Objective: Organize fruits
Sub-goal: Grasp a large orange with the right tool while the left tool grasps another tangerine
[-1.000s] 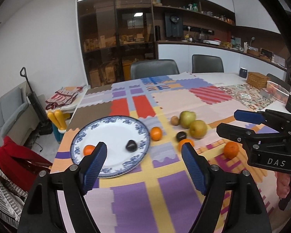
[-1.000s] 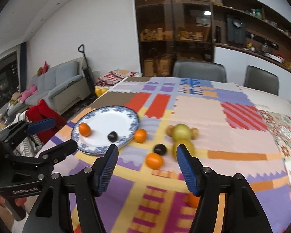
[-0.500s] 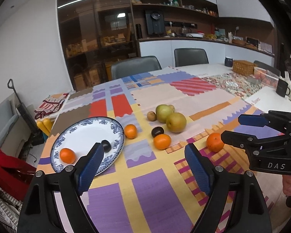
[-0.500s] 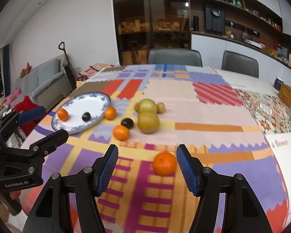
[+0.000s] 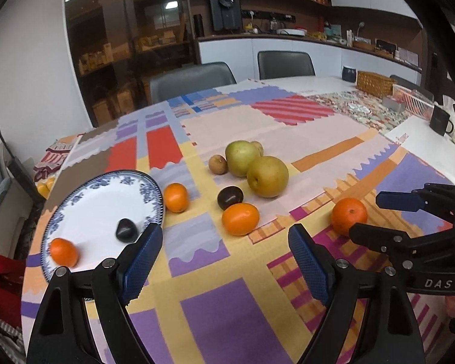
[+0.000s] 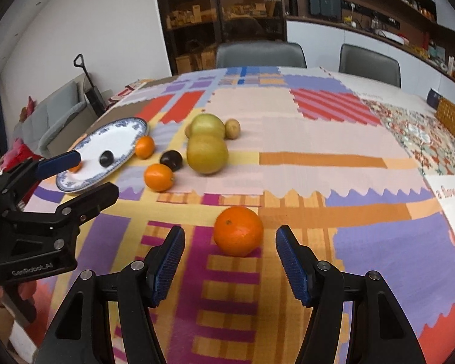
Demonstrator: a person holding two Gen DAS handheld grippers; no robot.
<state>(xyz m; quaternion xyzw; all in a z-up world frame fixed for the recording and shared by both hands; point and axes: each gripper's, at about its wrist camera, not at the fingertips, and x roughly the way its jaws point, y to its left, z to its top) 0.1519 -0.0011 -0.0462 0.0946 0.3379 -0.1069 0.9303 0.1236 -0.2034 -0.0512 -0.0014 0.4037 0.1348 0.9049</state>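
Fruits lie scattered over the patchwork-patterned cloth (image 6: 303,139) that covers the tabletop. A round orange tangerine (image 6: 238,231) sits alone at the near side, between the blue-padded fingers of the right claw (image 6: 230,261), whose jaws are spread wide on either side of it without touching it. In the left wrist view the same tangerine (image 5: 349,216) lies just beside the right claw's lower finger.

Farther in, two large yellow-green pears (image 6: 207,153) rest against each other, with a small brown kiwi-like fruit (image 6: 232,128) touching the far one. A dark purple plum (image 6: 171,160) and a smaller oval orange fruit (image 6: 158,177) lie close together just left of the pears. Another small orange fruit (image 6: 144,146) sits right beside the rim of a white plate with a blue floral border (image 6: 123,127).

On the plate lie a dark plum-like fruit (image 5: 126,230) and a small orange fruit (image 5: 63,251), apart from each other.

The left claw (image 5: 224,256) hangs above the cloth near the plate, its jaws spread wide and holding nothing.
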